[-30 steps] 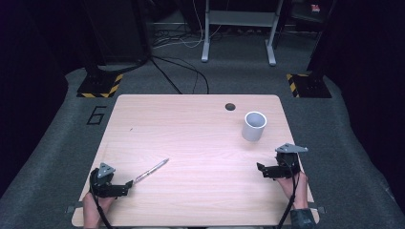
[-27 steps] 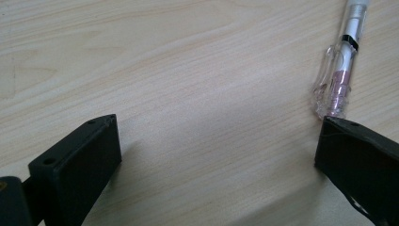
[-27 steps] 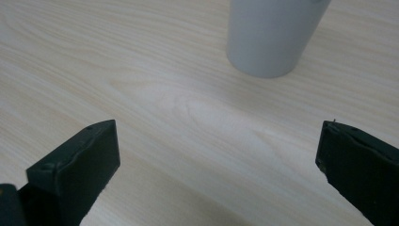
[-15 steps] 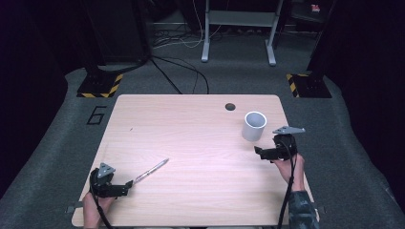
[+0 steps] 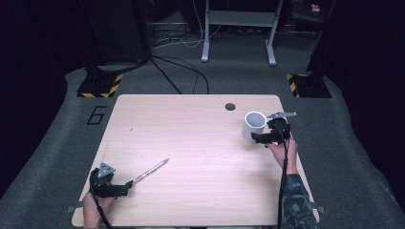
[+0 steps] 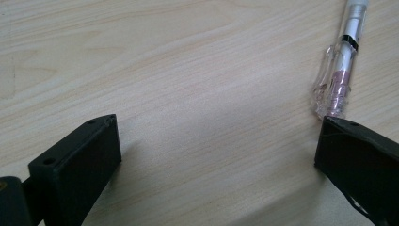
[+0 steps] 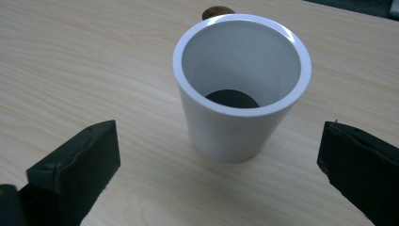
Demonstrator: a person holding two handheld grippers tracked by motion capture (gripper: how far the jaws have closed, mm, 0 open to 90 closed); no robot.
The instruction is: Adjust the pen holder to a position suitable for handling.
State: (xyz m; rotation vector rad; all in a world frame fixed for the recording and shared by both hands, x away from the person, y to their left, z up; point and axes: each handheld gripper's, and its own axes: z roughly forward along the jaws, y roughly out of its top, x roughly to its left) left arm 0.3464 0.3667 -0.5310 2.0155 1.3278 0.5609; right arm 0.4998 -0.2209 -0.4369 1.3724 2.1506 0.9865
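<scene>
Nothing picked up yet. My right gripper (image 5: 258, 138) is spread wide and empty, just short of the upright white cup (image 5: 255, 125) at the table's (image 5: 200, 119) far right. My left gripper (image 5: 128, 184) is equally wide and empty, with the pen (image 5: 151, 171) lying flat by one jaw tip; both grasps remain, I judge.

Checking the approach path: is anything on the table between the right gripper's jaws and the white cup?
No. The right gripper view shows bare wood between the open right gripper and the white cup.

Wooden table (image 5: 191, 143) on grey carpet (image 5: 57, 157) — cables (image 5: 181, 71), metal legs (image 5: 206, 28) behind.
</scene>
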